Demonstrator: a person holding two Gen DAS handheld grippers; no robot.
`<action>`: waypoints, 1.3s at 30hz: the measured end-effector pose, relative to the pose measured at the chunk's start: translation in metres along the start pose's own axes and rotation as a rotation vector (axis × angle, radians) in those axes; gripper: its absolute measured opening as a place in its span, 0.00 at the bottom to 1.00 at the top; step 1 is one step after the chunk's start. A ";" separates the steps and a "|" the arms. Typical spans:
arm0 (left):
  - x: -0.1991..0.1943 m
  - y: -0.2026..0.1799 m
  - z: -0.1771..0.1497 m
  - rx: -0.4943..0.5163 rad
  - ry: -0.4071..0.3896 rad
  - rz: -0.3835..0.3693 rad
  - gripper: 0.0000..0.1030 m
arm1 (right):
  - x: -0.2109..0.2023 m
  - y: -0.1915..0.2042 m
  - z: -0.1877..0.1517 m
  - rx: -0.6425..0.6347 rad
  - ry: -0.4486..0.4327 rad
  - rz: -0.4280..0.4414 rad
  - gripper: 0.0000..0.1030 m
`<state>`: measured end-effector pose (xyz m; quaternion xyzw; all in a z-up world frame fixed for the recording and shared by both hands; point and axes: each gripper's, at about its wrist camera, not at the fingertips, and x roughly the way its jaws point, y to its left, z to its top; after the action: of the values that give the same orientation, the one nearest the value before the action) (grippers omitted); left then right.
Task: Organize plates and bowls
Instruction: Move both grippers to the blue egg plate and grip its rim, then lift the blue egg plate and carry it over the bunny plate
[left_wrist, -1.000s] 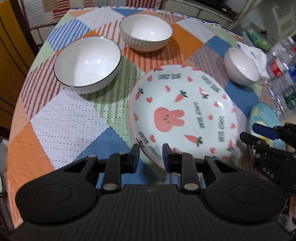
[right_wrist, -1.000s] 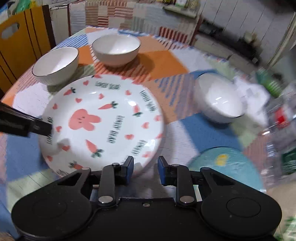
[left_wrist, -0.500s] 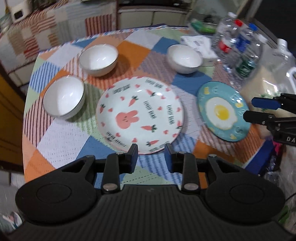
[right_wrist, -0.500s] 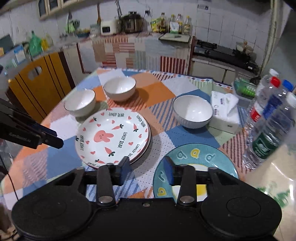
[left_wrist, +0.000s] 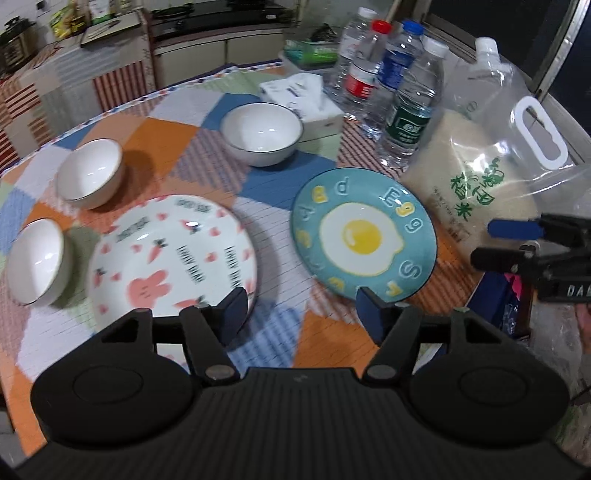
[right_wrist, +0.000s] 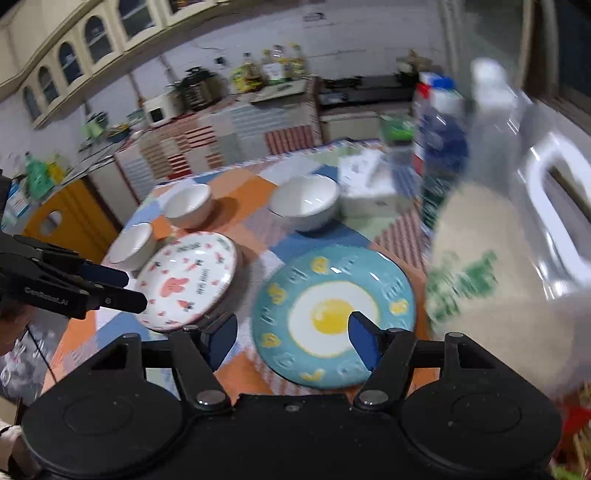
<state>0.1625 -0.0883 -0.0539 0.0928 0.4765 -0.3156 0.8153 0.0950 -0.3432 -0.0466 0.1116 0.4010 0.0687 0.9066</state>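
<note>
A white bunny plate (left_wrist: 173, 258) (right_wrist: 188, 280) and a teal fried-egg plate (left_wrist: 364, 232) (right_wrist: 332, 314) lie side by side on the patchwork tablecloth. Three white bowls stand behind them: one at the left edge (left_wrist: 35, 260) (right_wrist: 131, 242), one further back (left_wrist: 90, 173) (right_wrist: 186, 205), one in the middle back (left_wrist: 262, 133) (right_wrist: 304, 201). My left gripper (left_wrist: 299, 314) is open and empty, above the table's near edge between the plates. My right gripper (right_wrist: 290, 338) is open and empty, just above the near side of the egg plate. Each gripper shows at the side of the other's view.
Several water bottles (left_wrist: 413, 110) and a tissue box (left_wrist: 306, 99) stand at the back right. A large clear bag of rice (left_wrist: 480, 177) (right_wrist: 498, 277) stands right of the egg plate. A yellow chair (right_wrist: 70, 221) is beyond the table's left side.
Both grippers have pulled back and up from the bunny plate, swung right toward the egg plate, and opened wider. The bunny plate stays on the table.
</note>
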 end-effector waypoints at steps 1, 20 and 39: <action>0.008 -0.004 0.002 0.011 0.000 0.000 0.67 | 0.003 -0.005 -0.006 0.009 -0.008 -0.008 0.69; 0.147 -0.005 0.059 0.125 0.017 0.023 0.72 | 0.100 -0.046 -0.062 0.211 -0.028 -0.175 0.63; 0.184 -0.008 0.068 0.152 0.162 -0.007 0.34 | 0.115 -0.066 -0.061 0.334 -0.076 -0.144 0.23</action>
<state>0.2704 -0.2041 -0.1706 0.1781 0.5159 -0.3451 0.7635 0.1288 -0.3730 -0.1850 0.2341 0.3793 -0.0683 0.8926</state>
